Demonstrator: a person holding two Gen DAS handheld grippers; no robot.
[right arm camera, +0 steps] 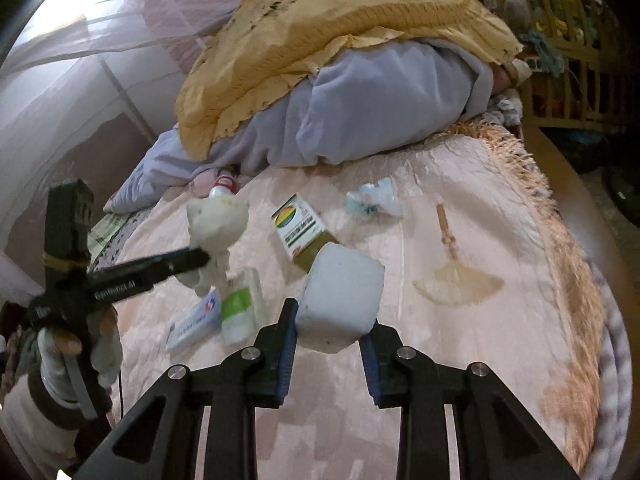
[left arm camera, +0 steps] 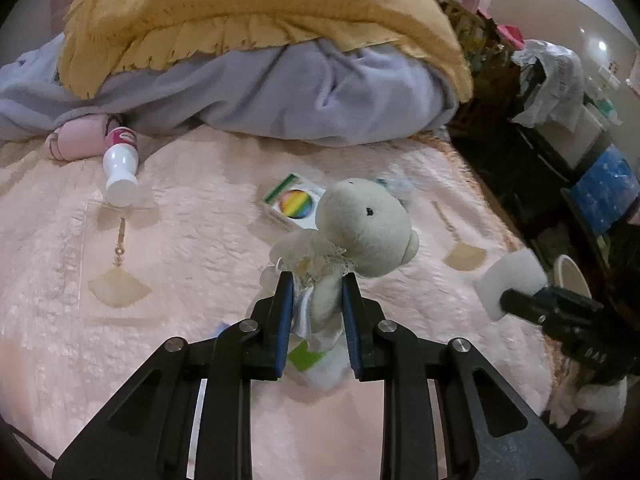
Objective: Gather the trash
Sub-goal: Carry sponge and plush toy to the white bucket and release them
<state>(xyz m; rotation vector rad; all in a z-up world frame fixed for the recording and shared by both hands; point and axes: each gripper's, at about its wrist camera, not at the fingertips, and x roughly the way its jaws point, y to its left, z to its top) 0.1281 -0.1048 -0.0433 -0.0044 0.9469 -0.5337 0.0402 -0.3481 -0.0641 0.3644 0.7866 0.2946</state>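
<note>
On the pink bedspread (left arm camera: 180, 240) my left gripper (left arm camera: 316, 280) is shut on the body of a pale plush toy (left arm camera: 364, 224), whose head sticks out past the fingertips. From the right wrist view the same toy (right arm camera: 216, 220) hangs in the left gripper (right arm camera: 200, 258), lifted off the bed. My right gripper (right arm camera: 330, 320) is shut on a white foam block (right arm camera: 340, 296). The block (left arm camera: 508, 280) also shows at the right of the left wrist view. Lying on the bed are a rainbow-printed box (right arm camera: 300, 228), a crumpled wrapper (right arm camera: 374, 200), a green tissue pack (right arm camera: 240, 304), a blue-and-white packet (right arm camera: 196, 324) and a white bottle (left arm camera: 120, 164).
A yellow blanket (left arm camera: 240, 12) over a lavender one (left arm camera: 280, 92) is heaped at the far end of the bed. The fringed bed edge (right arm camera: 560, 240) runs down the right. A round white container (left arm camera: 572, 280) stands on the floor beside the bed, among dark clutter.
</note>
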